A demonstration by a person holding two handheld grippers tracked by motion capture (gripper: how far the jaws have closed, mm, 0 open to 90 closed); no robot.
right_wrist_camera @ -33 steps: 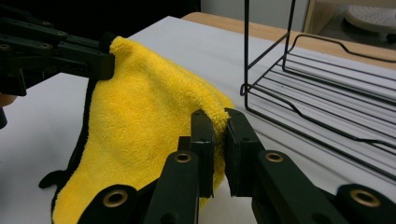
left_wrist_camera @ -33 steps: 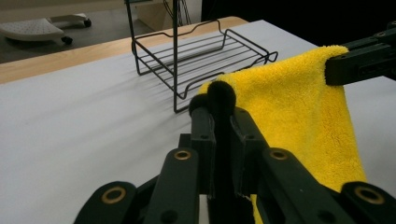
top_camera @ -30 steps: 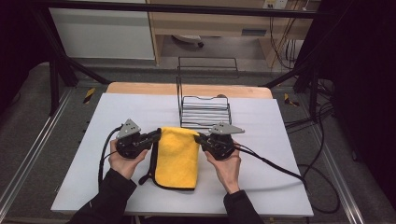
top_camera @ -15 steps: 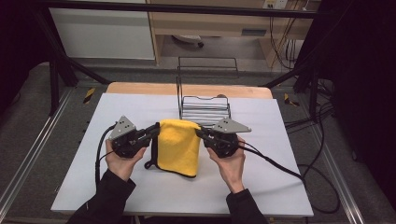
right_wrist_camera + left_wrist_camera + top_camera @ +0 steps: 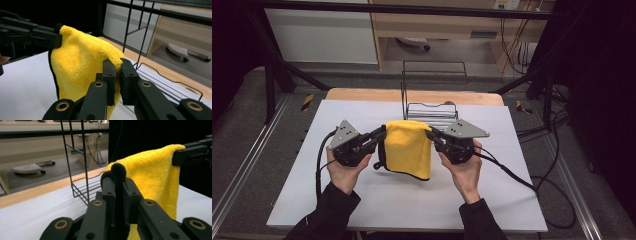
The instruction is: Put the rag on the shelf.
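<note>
A folded yellow towel (image 5: pixel 408 148) with a dark edge hangs between the two grippers above the white table top. My left gripper (image 5: pixel 382 134) is shut on the towel's left upper corner; in the left gripper view the dark hem (image 5: pixel 118 171) is pinched between its jaws. My right gripper (image 5: pixel 430 134) is shut on the right upper corner, and yellow pile (image 5: pixel 82 60) bulges out between its jaws in the right gripper view. The towel's lower edge hangs free just above the table. A hand holds each gripper from below.
A black wire rack (image 5: pixel 430 97) stands right behind the towel, toward the table's wooden far edge (image 5: pixel 362 94). Cables (image 5: pixel 512 176) trail from both grippers across the white surface (image 5: pixel 412 205). Dark frame legs and rails flank the table.
Both grippers have lifted the towel off the table; it lay flat a second ago and now hangs from its top corners, slightly farther from the person.
</note>
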